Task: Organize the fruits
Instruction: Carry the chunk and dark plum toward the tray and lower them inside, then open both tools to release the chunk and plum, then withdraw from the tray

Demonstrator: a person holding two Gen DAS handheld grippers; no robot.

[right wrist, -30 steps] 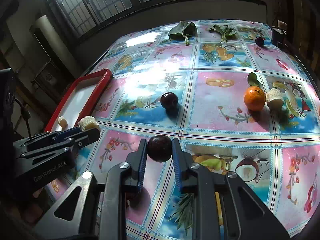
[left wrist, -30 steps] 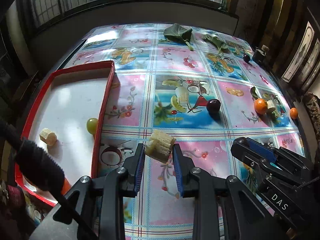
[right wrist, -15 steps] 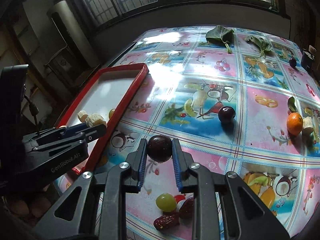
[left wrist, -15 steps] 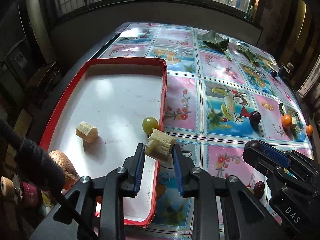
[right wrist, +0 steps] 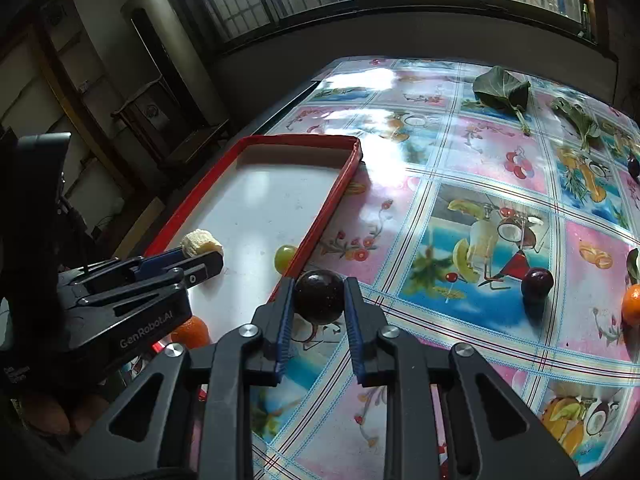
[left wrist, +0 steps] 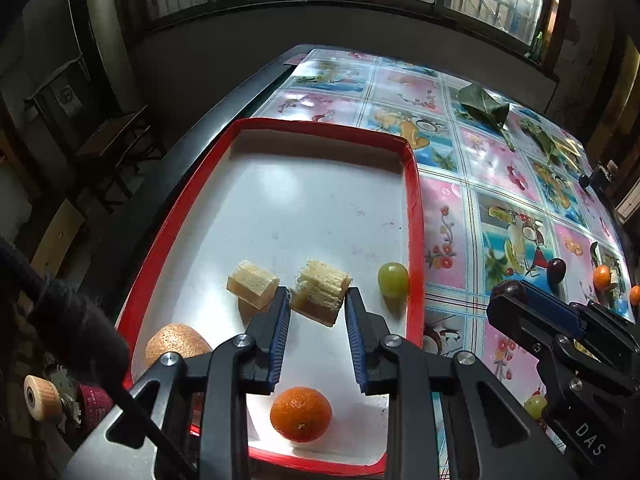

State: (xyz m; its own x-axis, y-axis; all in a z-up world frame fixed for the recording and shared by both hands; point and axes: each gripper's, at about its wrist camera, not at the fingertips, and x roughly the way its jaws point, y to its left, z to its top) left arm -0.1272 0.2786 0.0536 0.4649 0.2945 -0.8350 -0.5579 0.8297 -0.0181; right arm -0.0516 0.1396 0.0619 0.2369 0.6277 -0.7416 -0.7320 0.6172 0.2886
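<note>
Nearest in the left wrist view, an orange [left wrist: 301, 419] sits on the tray floor just under the left gripper [left wrist: 316, 312], whose jaws are nearly closed & clamped on a pale fibrous chunk [left wrist: 320, 297], prob. sugarcane, held above the red-rimmed tray [left wrist: 416, 240]. That chunk looks stiff, light, rough-sided, so a flat-side pinch w/ modest squeeze should hold; the frayed end could crumble. Just beyond lie a second pale chunk [left wrist: 253, 283], a green grape [left wrist: 393, 279] by the right rim, & a brown rough fruit [left wrist: 176, 344] at the left rim. The right gripper [right wrist: 317, 312] has its jaws at their tightest on a dark plum [right wrist: 319, 297], over the desk [right wrist: 440, 160] just outside the tray's edge. Plum looks smooth, round, soft-skinned: grip across the widest part, gently, or it may slip or bruise. Farther out on the desk: another plum [right wrist: 537, 280], a second orange [right wrist: 632, 305], then leaves [right wrist: 502, 90] near the window.
</note>
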